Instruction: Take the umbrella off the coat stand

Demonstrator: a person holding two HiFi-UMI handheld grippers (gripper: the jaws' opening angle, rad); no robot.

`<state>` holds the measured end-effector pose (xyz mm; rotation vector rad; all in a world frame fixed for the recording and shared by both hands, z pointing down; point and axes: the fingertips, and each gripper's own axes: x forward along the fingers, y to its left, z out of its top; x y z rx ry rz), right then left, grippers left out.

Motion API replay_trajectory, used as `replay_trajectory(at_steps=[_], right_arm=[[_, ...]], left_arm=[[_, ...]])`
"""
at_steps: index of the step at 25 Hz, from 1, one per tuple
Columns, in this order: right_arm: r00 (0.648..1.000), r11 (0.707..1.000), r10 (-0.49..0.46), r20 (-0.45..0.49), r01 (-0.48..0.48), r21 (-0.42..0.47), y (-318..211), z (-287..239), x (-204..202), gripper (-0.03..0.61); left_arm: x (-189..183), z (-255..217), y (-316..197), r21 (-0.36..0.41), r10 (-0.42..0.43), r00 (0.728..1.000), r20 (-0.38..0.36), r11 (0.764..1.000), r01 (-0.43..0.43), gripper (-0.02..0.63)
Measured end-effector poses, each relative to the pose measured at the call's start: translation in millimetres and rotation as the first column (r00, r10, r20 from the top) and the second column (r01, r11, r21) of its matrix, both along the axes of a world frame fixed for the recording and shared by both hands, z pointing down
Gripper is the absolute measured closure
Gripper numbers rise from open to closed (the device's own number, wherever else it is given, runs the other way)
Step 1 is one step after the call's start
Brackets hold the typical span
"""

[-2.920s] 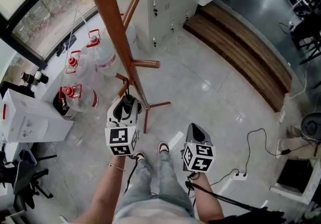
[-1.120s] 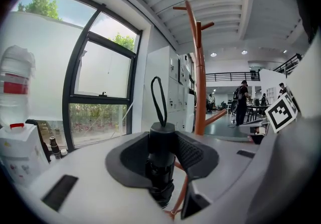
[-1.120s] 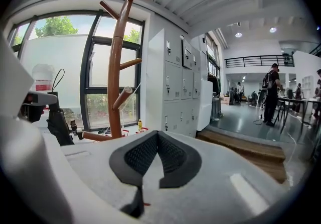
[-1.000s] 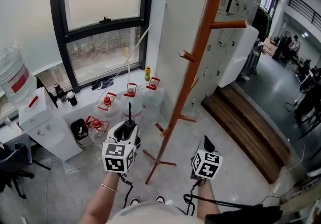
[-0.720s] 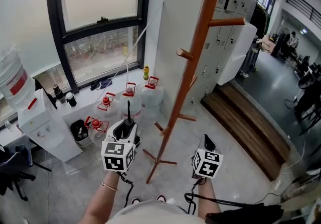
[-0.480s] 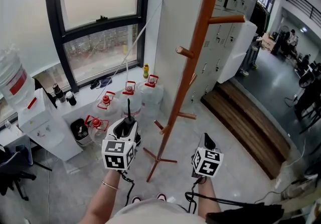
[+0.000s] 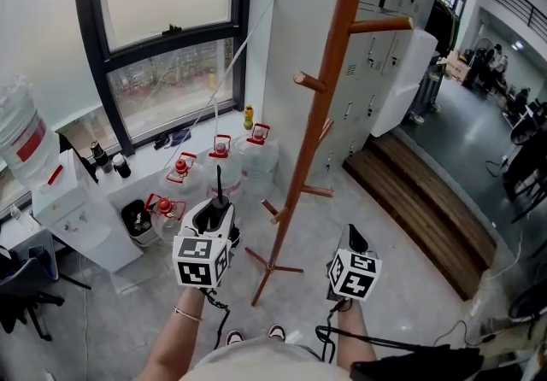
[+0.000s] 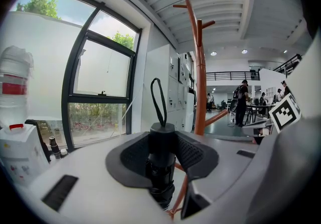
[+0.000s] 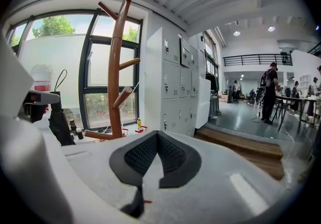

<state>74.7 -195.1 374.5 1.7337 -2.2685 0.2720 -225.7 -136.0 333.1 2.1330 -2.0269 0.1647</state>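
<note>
A black folded umbrella [image 8: 161, 168] stands upright between the pads of my left gripper [image 8: 161, 140], which is shut on it just below the cap. The umbrella's wrist loop [image 7: 219, 181] sticks up above the left gripper [image 7: 214, 215]. The umbrella hangs free of the brown wooden coat stand [image 7: 318, 114], which rises just to the right. In the left gripper view the coat stand [image 8: 200, 77] is behind the umbrella. My right gripper [image 7: 351, 241] is held right of the stand's foot. Its pads meet at the tips of the right gripper [image 9: 158, 136], with nothing between them. The umbrella [image 9: 60, 126] also shows at the left of that view.
Several water jugs with red caps [image 7: 220, 159] stand under the window. A white water dispenser [image 7: 73, 215] is at the left. Grey lockers [image 7: 389, 63] and a wooden step [image 7: 427, 208] lie to the right. The stand's legs [image 7: 273, 266] spread on the floor. People stand far off at the right.
The head view has lifted from the floor to the window and the stand's upper pegs. Over the last second both grippers keep their places, the left still shut on the umbrella.
</note>
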Motion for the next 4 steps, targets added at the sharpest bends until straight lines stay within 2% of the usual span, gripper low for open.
replay_trajectory(at_steps=[4], right_arm=[[1.0,1.0,0.001,0.0,-0.001,0.001,4.3,1.2,1.6,0.574]], left_arm=[[0.9,-0.1,3.7,0.002,-0.002,1.0,0.001,1.0,0.002,0.466]])
